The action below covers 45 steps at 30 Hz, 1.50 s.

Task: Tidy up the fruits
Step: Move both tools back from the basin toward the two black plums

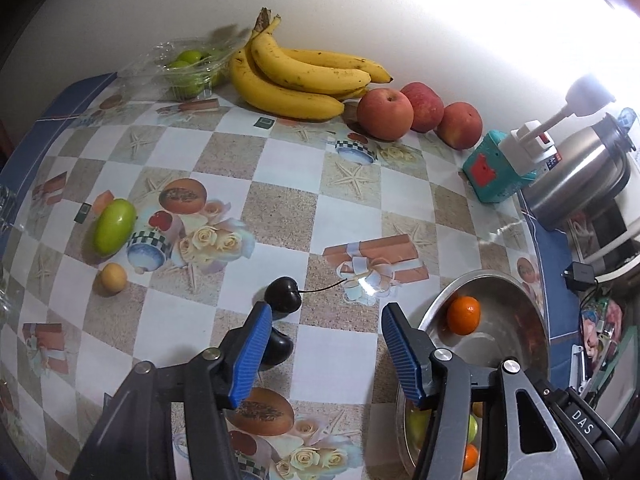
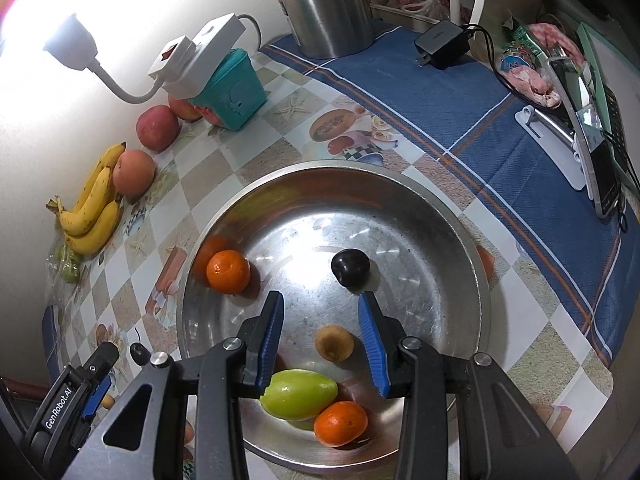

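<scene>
Three apples (image 1: 385,115), four bananas (image 1: 304,76), two oranges (image 2: 227,271), two green mangoes (image 2: 298,395), three dark cherries (image 1: 283,294), one bowl (image 2: 476,264).

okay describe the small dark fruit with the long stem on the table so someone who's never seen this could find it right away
Start at the steel bowl on the checkered tablecloth. Beside it on the cloth, just ahead of the left claw, lie two dark fruits. Yours, the dark cherry, is the farther one, clear of the claw's blue finger, and the only one whose thin stem shows, trailing toward the printed gift box.
</scene>
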{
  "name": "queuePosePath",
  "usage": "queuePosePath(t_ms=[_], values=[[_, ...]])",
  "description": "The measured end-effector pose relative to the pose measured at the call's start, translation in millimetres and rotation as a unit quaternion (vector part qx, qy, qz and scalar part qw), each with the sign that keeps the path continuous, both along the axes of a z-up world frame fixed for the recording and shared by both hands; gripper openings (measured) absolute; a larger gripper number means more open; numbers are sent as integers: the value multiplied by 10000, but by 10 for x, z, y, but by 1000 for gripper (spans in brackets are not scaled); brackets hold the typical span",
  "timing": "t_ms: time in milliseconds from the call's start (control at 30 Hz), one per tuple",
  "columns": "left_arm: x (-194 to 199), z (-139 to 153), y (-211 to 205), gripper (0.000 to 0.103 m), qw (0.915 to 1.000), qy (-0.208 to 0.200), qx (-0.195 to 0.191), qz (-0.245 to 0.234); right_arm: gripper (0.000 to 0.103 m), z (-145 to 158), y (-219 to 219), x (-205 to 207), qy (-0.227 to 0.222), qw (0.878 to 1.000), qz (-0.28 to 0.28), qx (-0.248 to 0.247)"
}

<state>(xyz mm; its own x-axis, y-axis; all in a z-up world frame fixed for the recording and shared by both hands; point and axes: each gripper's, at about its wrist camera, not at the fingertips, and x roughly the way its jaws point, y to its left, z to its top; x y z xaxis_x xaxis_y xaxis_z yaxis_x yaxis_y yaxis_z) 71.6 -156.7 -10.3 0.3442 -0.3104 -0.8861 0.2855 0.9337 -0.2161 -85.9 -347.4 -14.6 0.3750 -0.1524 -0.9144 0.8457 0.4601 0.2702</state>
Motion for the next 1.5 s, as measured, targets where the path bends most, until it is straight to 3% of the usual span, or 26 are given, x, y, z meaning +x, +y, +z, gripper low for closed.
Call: queuePosePath(t_ms=[67,133,167,233,267,700,800,933,967,1033,1500], values=[[0,-2,-1,64,10000,4,13,4,40,-4,3,2,12,10000,8,9],[-1,-11,0,72,10000,1,55,33,40,-13,7,9,39,10000,24,16],[2,-20,2,82,9999,3,88,58,41,-19,10,16,65,10000,40,21],[10,-51,9,96,9997,26,193,112,61,-43,20,36,131,9999,84,39],[14,-73,13,101,9996,52,260,131,62,-56,27,45,156,9998,97,44],[15,-179,45,103,9982,157,525,241,67,-130,65,77,303,9994,154,119],[18,-190,42,103,9980,163,570,239,74,-143,67,91,332,9992,189,141],[5,-207,23,103,9977,150,629,205,75,-144,91,119,340,9990,277,123],[2,-206,22,103,9977,140,638,206,77,-146,101,128,344,9989,307,117],[0,-205,22,103,9976,117,651,211,94,-150,117,145,380,9986,360,90],[-24,-157,2,103,9972,-21,740,89,94,-141,136,174,372,9982,468,35]])
